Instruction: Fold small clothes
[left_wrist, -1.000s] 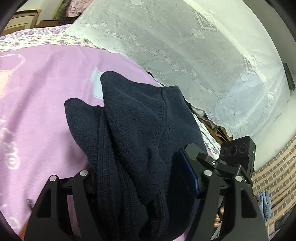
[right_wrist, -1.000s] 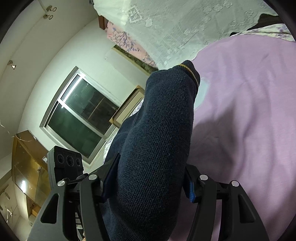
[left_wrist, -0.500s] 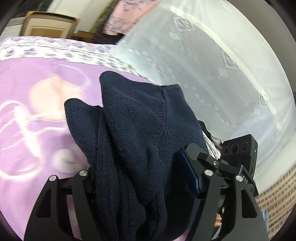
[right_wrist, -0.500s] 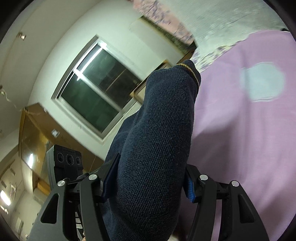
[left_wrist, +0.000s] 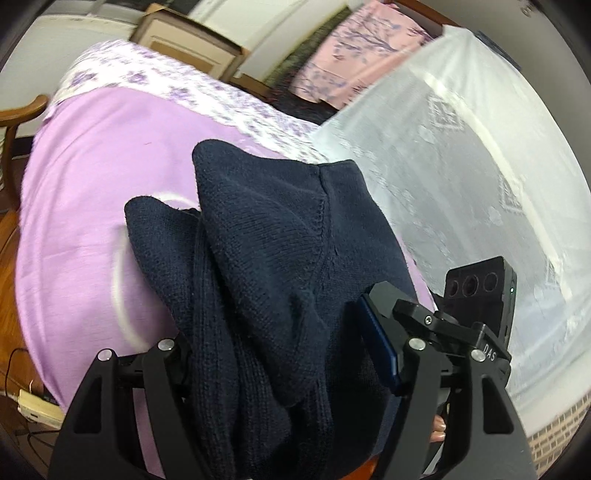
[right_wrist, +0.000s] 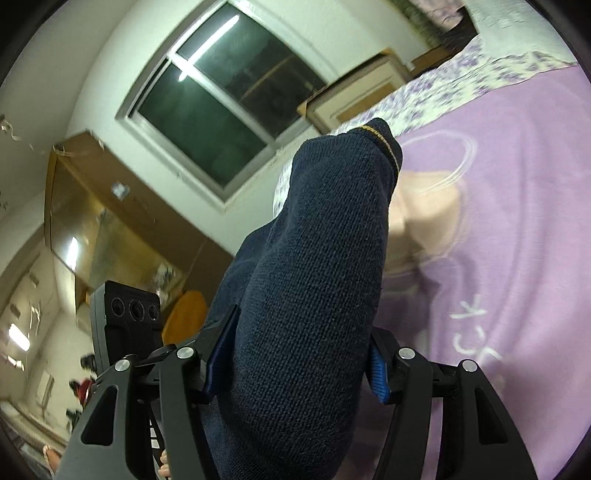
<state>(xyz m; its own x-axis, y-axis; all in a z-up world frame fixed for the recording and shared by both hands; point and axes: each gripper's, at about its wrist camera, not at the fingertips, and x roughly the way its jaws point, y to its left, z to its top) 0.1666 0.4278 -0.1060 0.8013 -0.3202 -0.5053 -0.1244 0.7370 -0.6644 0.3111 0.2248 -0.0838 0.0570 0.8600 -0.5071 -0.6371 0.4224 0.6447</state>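
Observation:
A dark navy knit garment (left_wrist: 273, 266) fills the middle of the left wrist view, bunched in thick folds between the fingers of my left gripper (left_wrist: 280, 354), which is shut on it. In the right wrist view another thick fold of the same navy garment (right_wrist: 317, 280), with a thin yellow stripe near its tip, stands up between the blue pads of my right gripper (right_wrist: 299, 354), also shut on it. Both bundles are held above a lilac bedspread (left_wrist: 92, 184) with a pale printed figure (right_wrist: 428, 206).
White lace fabric (left_wrist: 461, 155) hangs at the right of the left view. A floral sheet edge (left_wrist: 192, 85), a pink pillow (left_wrist: 354, 48) and a wooden cabinet (left_wrist: 184, 48) lie beyond the bed. A window (right_wrist: 221, 99) and a brown wardrobe (right_wrist: 110, 229) show at the right gripper's left.
Both grippers have swept sideways over the bed with the navy garment still clamped; the background has shifted from lace curtain toward the bed's far edge, the window and the cabinet. The grips look unchanged.

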